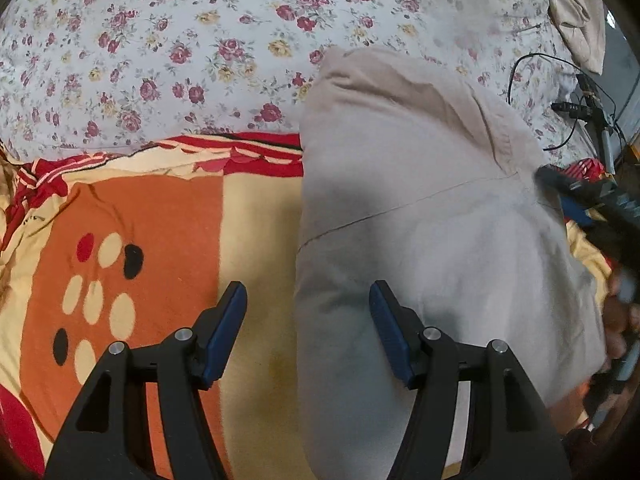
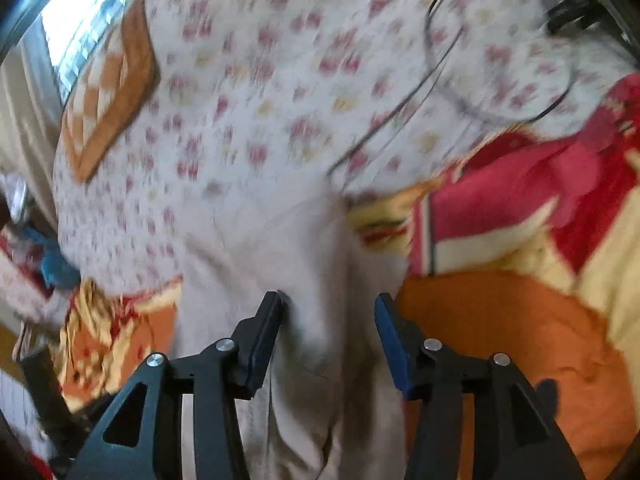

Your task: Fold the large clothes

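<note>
Already the garment is folded narrow on the bed; further folds remain, and both the left gripper and the right gripper are held released.

floral bedsheet with red and yellow roses across the back, bold orange, cream and red blanket with dots up front, black cable looping on the sheet, orange patterned cushion near a bright window

Floral sheet open beyond folded beige garment; black cable loops at far right.
</note>
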A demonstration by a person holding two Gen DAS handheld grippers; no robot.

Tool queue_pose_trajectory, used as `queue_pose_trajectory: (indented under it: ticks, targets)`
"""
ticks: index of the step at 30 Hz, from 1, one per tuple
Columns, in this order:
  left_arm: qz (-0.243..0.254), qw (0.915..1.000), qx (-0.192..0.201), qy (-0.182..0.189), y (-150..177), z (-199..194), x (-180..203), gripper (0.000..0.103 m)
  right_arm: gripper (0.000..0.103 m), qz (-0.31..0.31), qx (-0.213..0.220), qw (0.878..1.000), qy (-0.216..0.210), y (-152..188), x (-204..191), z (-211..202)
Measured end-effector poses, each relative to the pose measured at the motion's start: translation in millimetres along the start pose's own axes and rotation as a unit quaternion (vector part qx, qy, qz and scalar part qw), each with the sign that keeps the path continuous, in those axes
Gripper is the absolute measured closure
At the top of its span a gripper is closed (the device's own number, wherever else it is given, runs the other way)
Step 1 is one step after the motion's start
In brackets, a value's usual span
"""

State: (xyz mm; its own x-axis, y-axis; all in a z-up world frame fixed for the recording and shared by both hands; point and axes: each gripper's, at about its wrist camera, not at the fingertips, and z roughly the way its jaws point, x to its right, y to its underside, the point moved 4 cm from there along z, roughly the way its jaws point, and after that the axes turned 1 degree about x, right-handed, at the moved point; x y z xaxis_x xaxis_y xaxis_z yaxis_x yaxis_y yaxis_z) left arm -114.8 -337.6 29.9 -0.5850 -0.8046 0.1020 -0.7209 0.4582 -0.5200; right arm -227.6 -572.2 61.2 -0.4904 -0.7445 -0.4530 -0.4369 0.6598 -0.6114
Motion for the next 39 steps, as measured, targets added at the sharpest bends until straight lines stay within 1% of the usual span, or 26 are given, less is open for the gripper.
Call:
queue_pose_trajectory:
  ticks: [1, 3, 4, 6, 7, 9, 10, 12, 13, 14, 15, 16, 17, 18, 20, 22, 25, 28, 29, 30, 31, 32, 33, 34, 37, 39]
  targets:
    - [-0.003, 1.0000, 0.008, 0.000, -3.0, -3.0, -0.8, 0.040, 0.052, -0.001, 0.020, 1.000, -0.007, -6.4, -5.6, -14.3]
    - [-0.010, 0.9997, 0.022, -0.002, -7.1, -7.2, -1.4, 0.040, 0.052, -0.025, 0.028, 0.999, -0.022, -12.7, -23.3, -25.9]
    - [-0.014, 0.9996, 0.024, -0.002, -8.0, -6.2, -1.5, 0.039, 0.053, -0.048, 0.022, 0.998, -0.032, -14.0, -37.9, -28.4]
    - [-0.015, 0.9998, 0.013, 0.000, -5.2, 1.1, -0.1, 0.039, 0.053, -0.101, 0.005, 0.994, -0.045, -12.0, -68.5, -23.3]
    - [-0.013, 0.9999, 0.008, -0.001, -2.7, 4.9, 1.2, 0.038, 0.053, -0.131, -0.011, 0.990, -0.047, -8.8, -85.3, -11.4]
    - [-0.006, 0.9999, 0.008, -0.008, 2.6, 10.4, 3.5, 0.038, 0.054, -0.155, -0.031, 0.987, -0.035, -5.8, -97.2, 13.0]
    - [-0.003, 0.9999, 0.011, -0.012, 4.1, 11.2, 4.1, 0.037, 0.054, -0.161, -0.040, 0.986, -0.014, -4.1, -95.9, 29.6]
    - [0.000, 0.9998, 0.017, -0.011, 5.3, 11.4, 4.0, 0.031, 0.055, -0.153, -0.052, 0.985, 0.053, -6.8, -77.8, 62.4]
    - [-0.004, 0.9998, 0.019, -0.008, 5.2, 11.4, 3.0, 0.030, 0.055, -0.138, -0.054, 0.985, 0.088, -8.6, -61.5, 75.5]
    - [-0.007, 0.9998, 0.019, -0.004, 4.7, 11.8, 2.2, 0.026, 0.055, -0.108, -0.060, 0.983, 0.134, -9.0, -35.8, 90.4]
    - [-0.012, 0.9998, 0.019, 0.001, 3.9, 12.8, 2.0, 0.024, 0.053, -0.086, -0.062, 0.984, 0.146, -6.6, -18.8, 98.1]
    - [-0.013, 0.9998, 0.016, 0.003, 3.2, 14.2, 2.5, 0.024, 0.049, -0.069, -0.065, 0.986, 0.139, -4.0, -8.9, 101.6]
    - [-0.011, 0.9998, 0.015, 0.002, 2.6, 15.3, 3.6, 0.024, 0.049, -0.046, -0.068, 0.990, 0.117, -0.4, 1.4, 102.8]
    - [-0.008, 0.9999, 0.015, -0.001, 2.5, 15.5, 4.4, 0.024, 0.049, -0.036, -0.065, 0.992, 0.103, -0.3, 5.8, 98.6]
    - [-0.003, 0.9998, 0.017, -0.006, 2.9, 14.9, 5.9, 0.024, 0.047, -0.042, -0.061, 0.992, 0.105, -1.5, 9.0, 79.9]
    - [-0.002, 0.9999, 0.015, -0.005, 4.3, 12.7, 5.8, 0.024, 0.046, -0.052, -0.051, 0.993, 0.097, -3.7, 5.9, 52.7]
    - [-0.008, 0.9999, 0.013, -0.001, 6.7, 9.0, 4.1, 0.024, 0.046, -0.084, -0.027, 0.994, 0.057, 5.0, -12.2, -4.4]
    - [-0.013, 0.9998, 0.015, -0.001, 11.9, 4.4, 5.2, 0.024, 0.045, -0.114, -0.009, 0.993, 0.033, 24.1, -31.7, -32.8]
    - [-0.011, 0.9998, 0.017, -0.003, 14.6, 3.0, 6.6, 0.024, 0.046, -0.126, -0.017, 0.991, 0.026, 35.2, -37.5, -35.3]
    - [-0.008, 0.9998, 0.019, -0.006, 17.1, 2.1, 7.9, 0.024, 0.049, -0.140, -0.035, 0.989, 0.026, 47.5, -40.5, -31.1]
    - [-0.005, 0.9998, 0.020, -0.008, 20.6, 1.3, 9.0, 0.024, 0.055, -0.149, -0.045, 0.987, 0.034, 56.1, -40.4, -25.6]
    - [-0.003, 0.9998, 0.019, -0.011, 23.4, 1.3, 9.7, 0.021, 0.062, -0.168, -0.062, 0.981, 0.067, 69.5, -34.6, -12.8]
    - [0.001, 0.9998, 0.016, -0.013, 26.7, 1.9, 10.7, 0.019, 0.067, -0.177, -0.068, 0.978, 0.085, 75.3, -27.8, -10.5]
    - [0.004, 0.9998, 0.013, -0.010, 29.1, 2.2, 11.5, 0.018, 0.065, -0.182, -0.067, 0.975, 0.104, 79.6, -20.7, -3.9]
    - [0.013, 0.9997, 0.018, -0.014, 33.3, -0.7, 12.3, 0.018, 0.065, -0.139, -0.060, 0.984, 0.092, 82.5, -5.0, -3.3]
    - [0.017, 0.9994, 0.022, -0.020, 34.0, -3.7, 12.4, 0.018, 0.065, -0.130, -0.053, 0.986, 0.092, 80.7, -9.4, -17.7]
